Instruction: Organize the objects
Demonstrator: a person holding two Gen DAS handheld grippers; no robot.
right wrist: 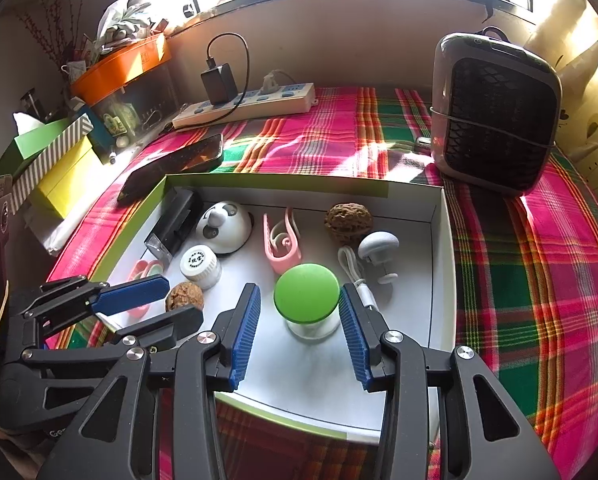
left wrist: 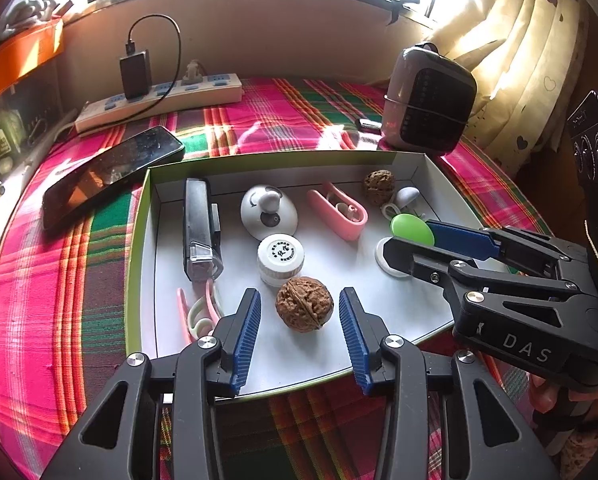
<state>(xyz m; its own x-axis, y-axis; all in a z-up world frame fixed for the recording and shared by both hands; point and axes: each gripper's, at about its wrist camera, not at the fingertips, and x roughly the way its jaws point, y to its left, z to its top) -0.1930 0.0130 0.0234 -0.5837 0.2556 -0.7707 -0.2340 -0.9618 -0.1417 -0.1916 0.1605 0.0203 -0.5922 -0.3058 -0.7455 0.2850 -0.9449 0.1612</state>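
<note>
A shallow white box with a green rim (left wrist: pixel 139 240) lies on a plaid cloth and holds several small items. A brown walnut (left wrist: pixel 303 304) rests on the box floor between the blue pads of my left gripper (left wrist: pixel 299 294), with a gap on each side; the jaws are open. In the right wrist view a green-lidded small jar (right wrist: pixel 307 294) stands between the pads of my right gripper (right wrist: pixel 299 290), which is open too, its right pad very close to the lid. The two grippers work side by side over the box's near half.
Also in the box are a black light (left wrist: pixel 201 232), a white dome (left wrist: pixel 269 214), a white bottle (left wrist: pixel 281 258), pink clips (left wrist: pixel 339 210), a second walnut (left wrist: pixel 379 186) and a white knob (left wrist: pixel 407 196). Behind it lie a phone (left wrist: pixel 111 172), a power strip (left wrist: pixel 159 100) and a heater (left wrist: pixel 429 100).
</note>
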